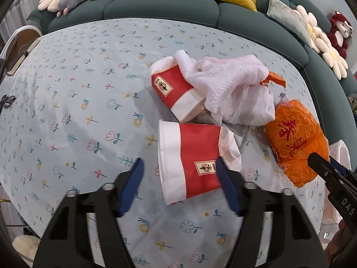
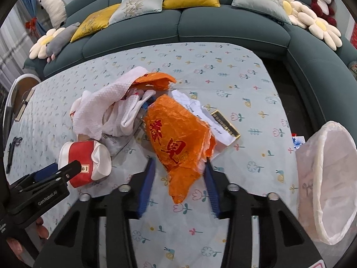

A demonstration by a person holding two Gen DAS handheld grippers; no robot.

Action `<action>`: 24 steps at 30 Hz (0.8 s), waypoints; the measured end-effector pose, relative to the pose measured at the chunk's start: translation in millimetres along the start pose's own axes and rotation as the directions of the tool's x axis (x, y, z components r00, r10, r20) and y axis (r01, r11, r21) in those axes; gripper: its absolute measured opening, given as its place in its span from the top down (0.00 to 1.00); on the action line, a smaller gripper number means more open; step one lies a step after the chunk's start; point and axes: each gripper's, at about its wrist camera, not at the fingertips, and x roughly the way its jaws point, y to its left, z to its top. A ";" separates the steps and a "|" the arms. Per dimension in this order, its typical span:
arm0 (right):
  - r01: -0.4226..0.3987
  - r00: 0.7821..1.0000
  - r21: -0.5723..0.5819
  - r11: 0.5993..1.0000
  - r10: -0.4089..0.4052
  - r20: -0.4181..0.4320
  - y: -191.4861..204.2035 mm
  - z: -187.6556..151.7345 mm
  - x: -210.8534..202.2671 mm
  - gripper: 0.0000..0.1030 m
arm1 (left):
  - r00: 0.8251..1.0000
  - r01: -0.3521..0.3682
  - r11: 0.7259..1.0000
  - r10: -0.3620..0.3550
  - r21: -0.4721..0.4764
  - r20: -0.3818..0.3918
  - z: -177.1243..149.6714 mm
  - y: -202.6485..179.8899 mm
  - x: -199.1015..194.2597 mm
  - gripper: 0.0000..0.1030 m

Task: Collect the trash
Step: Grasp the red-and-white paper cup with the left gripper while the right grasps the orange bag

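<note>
A pile of trash lies on the floral tablecloth [image 1: 67, 89]. A red-and-white paper cup [image 1: 191, 158] lies on its side between the open fingers of my left gripper [image 1: 179, 169]. A second cup [image 1: 176, 91] lies behind it under white crumpled tissue [image 1: 232, 84]. An orange plastic bag [image 2: 178, 138] lies between the open fingers of my right gripper [image 2: 179, 167]; it also shows in the left wrist view [image 1: 294, 138]. The near cup shows in the right wrist view [image 2: 84, 160]. A bin lined with a white bag [image 2: 330, 178] stands at the right table edge.
White paper and a black-and-gold card [image 2: 225, 124] lie behind the orange bag. A teal sofa [image 2: 200, 26] with cushions and plush toys curves around the table's far side. A chair [image 1: 20, 42] stands at the far left.
</note>
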 end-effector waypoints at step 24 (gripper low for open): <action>-0.062 0.984 -0.008 0.998 0.063 0.167 -15.0 -8.5 -87.5 0.95 | 0.987 0.085 0.991 -0.097 0.099 0.125 -19.4 -54.7 -90.6 0.97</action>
